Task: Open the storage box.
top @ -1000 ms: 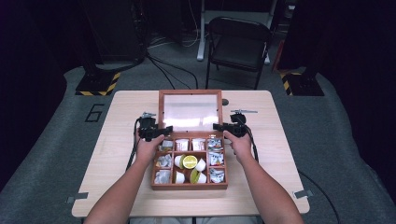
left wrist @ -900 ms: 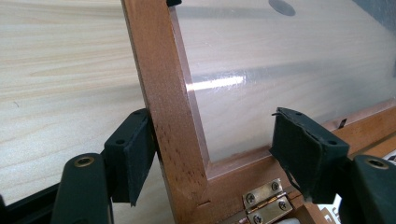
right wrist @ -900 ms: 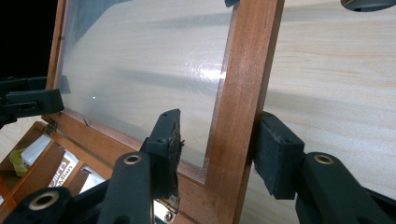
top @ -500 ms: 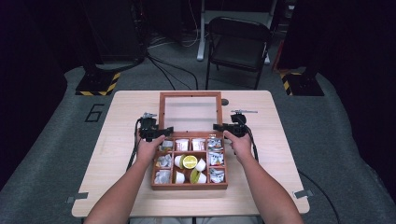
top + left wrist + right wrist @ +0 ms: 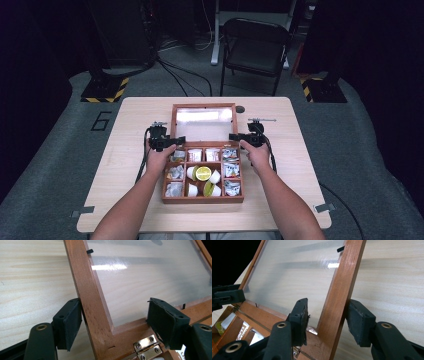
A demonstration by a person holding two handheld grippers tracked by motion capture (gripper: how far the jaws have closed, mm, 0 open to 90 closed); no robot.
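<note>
Left hand-held gripper (image 5: 113, 322): jaws just opening, straddling lid (image 5: 85, 295) frame, one pad touching. Right hand-held gripper (image 5: 327, 321): jaws astride opposite frame side, neither pad pressing.

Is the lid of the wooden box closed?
No, the lid stands open behind the box, so the packets and lemon slices in its compartments show.
</note>
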